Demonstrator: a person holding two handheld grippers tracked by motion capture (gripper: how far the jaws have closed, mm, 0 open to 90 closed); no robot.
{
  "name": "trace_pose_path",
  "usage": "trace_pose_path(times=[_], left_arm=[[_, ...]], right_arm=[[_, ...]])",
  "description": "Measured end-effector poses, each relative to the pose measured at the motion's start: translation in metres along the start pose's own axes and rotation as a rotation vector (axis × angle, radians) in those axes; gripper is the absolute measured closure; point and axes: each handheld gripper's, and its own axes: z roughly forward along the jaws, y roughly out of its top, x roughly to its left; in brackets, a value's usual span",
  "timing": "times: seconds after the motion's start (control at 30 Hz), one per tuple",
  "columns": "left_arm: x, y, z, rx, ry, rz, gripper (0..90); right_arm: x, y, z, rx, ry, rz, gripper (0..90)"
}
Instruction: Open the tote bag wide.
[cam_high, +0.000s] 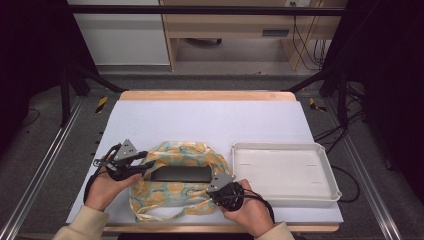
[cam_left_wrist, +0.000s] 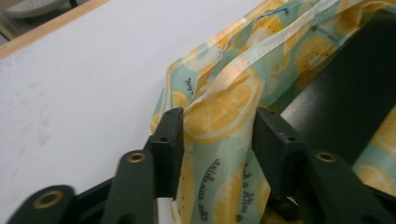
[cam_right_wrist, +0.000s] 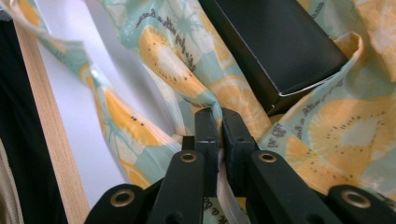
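A lemon-print cloth bag (cam_high: 177, 177) lay on the table just left of a white tray (cam_high: 285, 172), its mouth pulled open around a black box (cam_high: 181, 174) that sat inside. The right gripper (cam_right_wrist: 219, 114) pinched the bag's near rim shut; the left gripper (cam_left_wrist: 217, 126) straddled a bunched fold at the far-left rim, apparently gripping it. The box likely awaited removal.

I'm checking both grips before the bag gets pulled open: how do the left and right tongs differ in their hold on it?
The left tongs stand apart with a wide fold of the lemon-print bag between them; the right tongs are pinched nearly together on a thin edge. The left tongs sit at the bag's left side, the right tongs at its near right edge, beside the black box. Both have bag cloth between them.
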Motion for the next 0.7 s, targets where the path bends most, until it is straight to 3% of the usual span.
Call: trace_pose_path(times=[0.13,0.23,0.5,0.7], left_arm=[[0.003,0.004,0.003,0.015,0.018,0.007,79.7],[0.010,0.011,0.006,0.003,0.046,-0.001,86.1],[0.027,0.015,0.017,-0.003,0.089,-0.016,88.9],[0.034,0.012,0.024,-0.001,0.097,-0.028,88.7]], right_arm=[[0.003,0.000,0.000,0.005,0.015,-0.010,89.0],[0.005,-0.001,-0.001,0.013,0.029,-0.019,89.5],[0.011,-0.006,-0.005,0.048,0.045,-0.035,89.9],[0.014,-0.011,-0.009,0.070,0.045,-0.045,90.0]])
